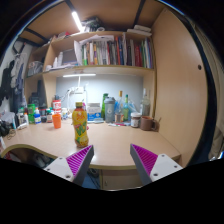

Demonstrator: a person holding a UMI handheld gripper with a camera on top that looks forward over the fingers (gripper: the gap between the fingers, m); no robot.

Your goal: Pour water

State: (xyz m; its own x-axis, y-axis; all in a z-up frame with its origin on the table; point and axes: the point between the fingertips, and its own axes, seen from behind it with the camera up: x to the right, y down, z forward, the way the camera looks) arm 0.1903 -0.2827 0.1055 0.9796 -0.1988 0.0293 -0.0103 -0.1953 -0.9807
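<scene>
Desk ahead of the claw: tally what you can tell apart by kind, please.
Tall bottle of orange drink, just beyond the fingers: 1
Jar with dark lid: 1
Rows of books on the shelf: 1
Open claw: 1
Total: 4; the far clutter is too small to count.

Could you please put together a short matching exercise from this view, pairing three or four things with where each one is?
Things:
1. bottle
2. books
3. light
4. claw

Places:
A. on the ceiling
B. on the shelf above the desk
C. nearest the camera, fingers open with nothing between them
D. upright on the desk, beyond the fingers

Pairs: 1-D, 2-B, 3-A, 4-C
</scene>
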